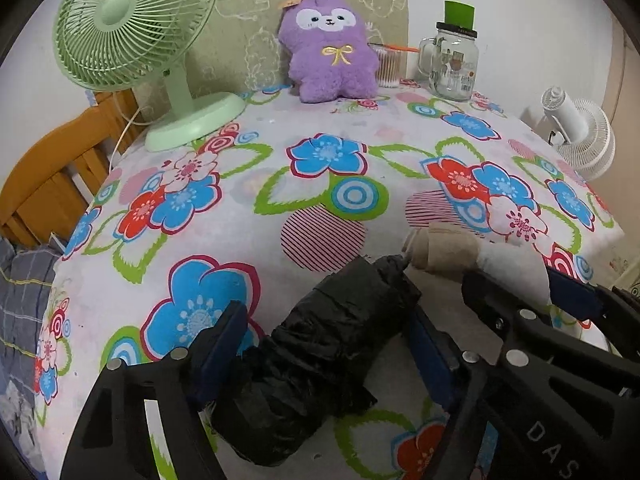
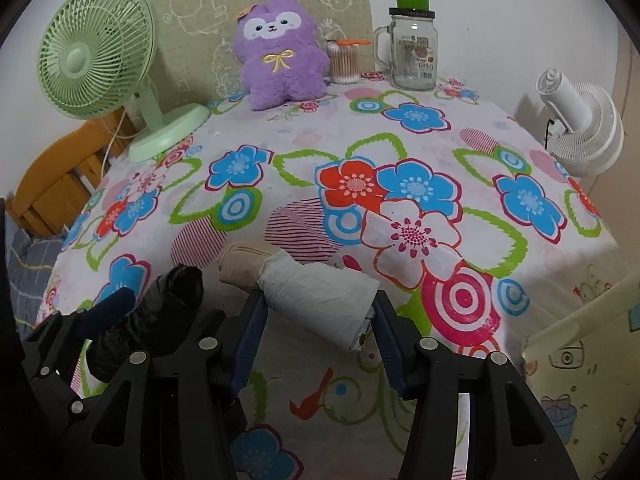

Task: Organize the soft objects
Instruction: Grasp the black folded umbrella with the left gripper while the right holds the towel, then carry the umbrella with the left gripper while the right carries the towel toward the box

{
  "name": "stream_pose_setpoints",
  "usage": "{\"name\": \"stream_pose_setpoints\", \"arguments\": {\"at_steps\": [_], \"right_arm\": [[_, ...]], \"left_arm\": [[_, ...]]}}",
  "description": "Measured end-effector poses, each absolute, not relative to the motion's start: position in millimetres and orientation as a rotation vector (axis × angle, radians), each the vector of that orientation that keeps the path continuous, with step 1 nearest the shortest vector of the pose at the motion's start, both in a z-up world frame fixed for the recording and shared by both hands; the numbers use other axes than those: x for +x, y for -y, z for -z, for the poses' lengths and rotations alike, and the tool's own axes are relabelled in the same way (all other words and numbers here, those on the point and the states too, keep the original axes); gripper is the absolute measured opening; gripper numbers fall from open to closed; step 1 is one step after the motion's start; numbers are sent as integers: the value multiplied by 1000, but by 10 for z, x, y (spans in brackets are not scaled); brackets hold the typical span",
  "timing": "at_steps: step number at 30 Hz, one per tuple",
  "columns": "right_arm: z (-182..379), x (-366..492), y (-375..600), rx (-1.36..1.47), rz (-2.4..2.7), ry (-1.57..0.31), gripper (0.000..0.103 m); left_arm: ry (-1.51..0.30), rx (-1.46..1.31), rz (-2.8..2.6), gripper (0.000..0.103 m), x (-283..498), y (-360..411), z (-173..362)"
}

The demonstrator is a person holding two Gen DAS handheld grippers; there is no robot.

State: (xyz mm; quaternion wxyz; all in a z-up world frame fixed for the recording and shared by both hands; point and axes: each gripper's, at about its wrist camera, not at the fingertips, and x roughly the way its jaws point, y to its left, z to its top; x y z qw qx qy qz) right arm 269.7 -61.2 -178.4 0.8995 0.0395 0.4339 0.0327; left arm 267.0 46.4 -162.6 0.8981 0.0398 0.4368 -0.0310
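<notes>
A black roll of plastic bags (image 1: 332, 344) lies slanted on the flowered tablecloth (image 1: 240, 220), between the jaws of my left gripper (image 1: 326, 312). Cloth shows on both sides of it near the fingertips, so the gripper is open. My right gripper (image 2: 318, 316) is shut on a white roll of bags (image 2: 320, 296), both pads pressed against its sides. Just behind the white roll lies a beige roll (image 2: 236, 264), touching it. The left wrist view shows the beige roll (image 1: 444, 252) and white roll (image 1: 508, 264) to the right. A purple plush toy (image 1: 332, 52) sits upright at the table's far edge.
A green desk fan (image 1: 132, 32) stands at the far left. A glass mug jar with a green cup on top (image 1: 454, 64) and a tub of cotton swabs (image 2: 342, 62) stand beside the plush. A white fan (image 1: 580, 136) is off the right edge, a wooden chair (image 1: 52, 168) to the left.
</notes>
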Motion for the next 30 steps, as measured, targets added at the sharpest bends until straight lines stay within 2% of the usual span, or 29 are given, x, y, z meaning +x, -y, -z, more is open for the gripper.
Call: {"name": "stream_pose_setpoints", "arguments": {"at_steps": [1, 3, 9, 30], "right_arm": [[1784, 2697, 608, 80, -69, -896, 56], [1786, 2698, 602, 80, -70, -896, 56], [1781, 2682, 601, 87, -75, -905, 56], [1479, 2170, 594, 54, -120, -841, 56]], "left_arm": [[-904, 80, 73, 77, 2663, -462, 1623], [-905, 77, 100, 64, 2653, -442, 1617], [-923, 75, 131, 46, 2621, -419, 1599], [-853, 38, 72, 43, 2043, -385, 1285]]}}
